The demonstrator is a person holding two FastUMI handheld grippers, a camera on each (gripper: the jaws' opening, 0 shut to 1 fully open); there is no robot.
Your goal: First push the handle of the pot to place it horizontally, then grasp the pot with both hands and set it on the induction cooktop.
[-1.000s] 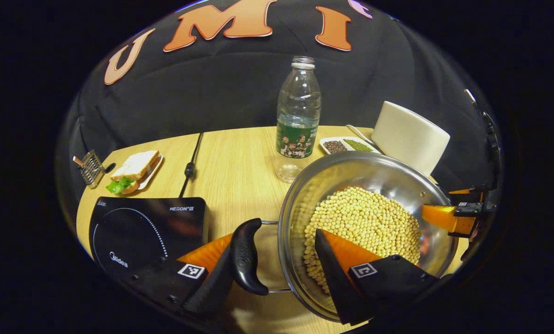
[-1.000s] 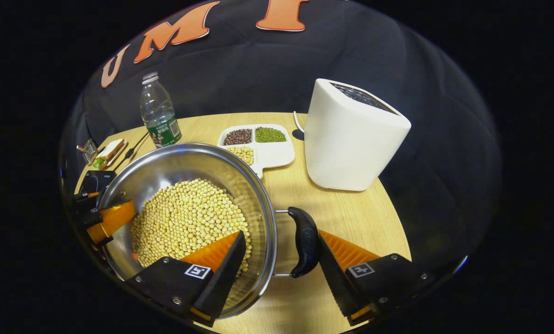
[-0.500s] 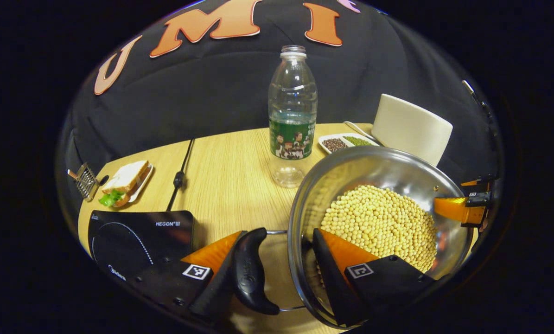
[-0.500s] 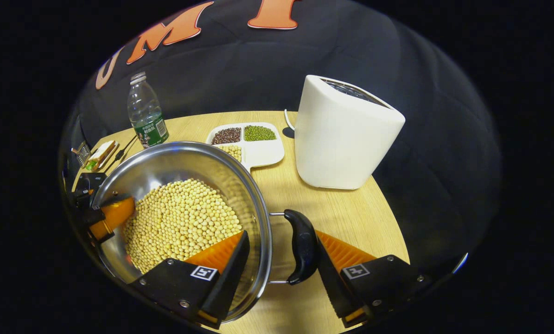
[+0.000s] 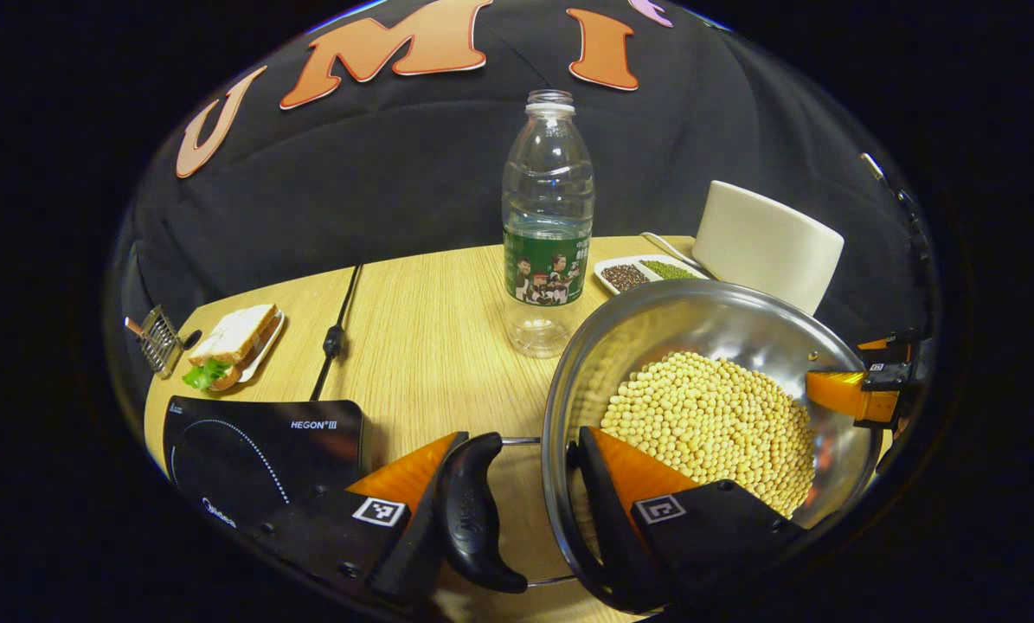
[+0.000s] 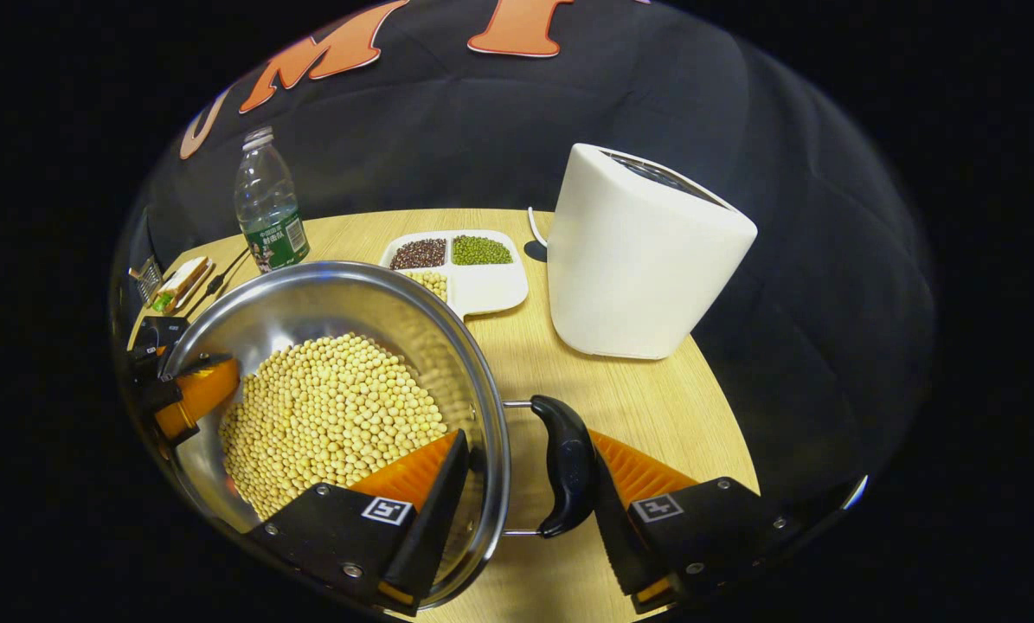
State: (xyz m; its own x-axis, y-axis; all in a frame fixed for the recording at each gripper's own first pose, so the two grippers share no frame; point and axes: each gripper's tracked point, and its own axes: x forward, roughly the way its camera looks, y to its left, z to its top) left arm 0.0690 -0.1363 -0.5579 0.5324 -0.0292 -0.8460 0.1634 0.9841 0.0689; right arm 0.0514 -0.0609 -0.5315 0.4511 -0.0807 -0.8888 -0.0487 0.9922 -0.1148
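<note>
Steel pot (image 5: 655, 324) full of pale yellow beans (image 5: 711, 420) is sitting between both grippers, above the wooden table (image 5: 430, 320); I can't tell whether it is resting on the tabletop or lifted. Pot is lying to the right of the induction cooktop (image 5: 257, 446), not on it.

Left gripper (image 5: 525, 510) is straddling the pot's left side: one finger is lying against the outside of the black side handle (image 5: 473, 510), the other is reaching inside the pot wall over the beans. So it is clamping handle and rim together.

Right gripper (image 6: 525, 493) is doing the same on the opposite side: one finger inside the pot (image 6: 335, 303) by the beans (image 6: 330, 415), the other pressing the outer face of the other black handle (image 6: 564, 463). The left gripper (image 6: 179, 398) is showing at the pot's far rim in the right gripper view, and the right gripper (image 5: 854, 394) likewise in the left gripper view.

Behind the pot: a clear plastic bottle (image 5: 547, 225) standing upright, a divided white tray (image 6: 473, 277) holding dark, green and yellow beans, and a white appliance (image 6: 642, 251) to the pot's right rear. Far left of the pot, past the cooktop: a sandwich (image 5: 235, 342) on a small plate, a metal wire tool (image 5: 157, 337), and a black cable (image 5: 339, 324) running across the table.
</note>
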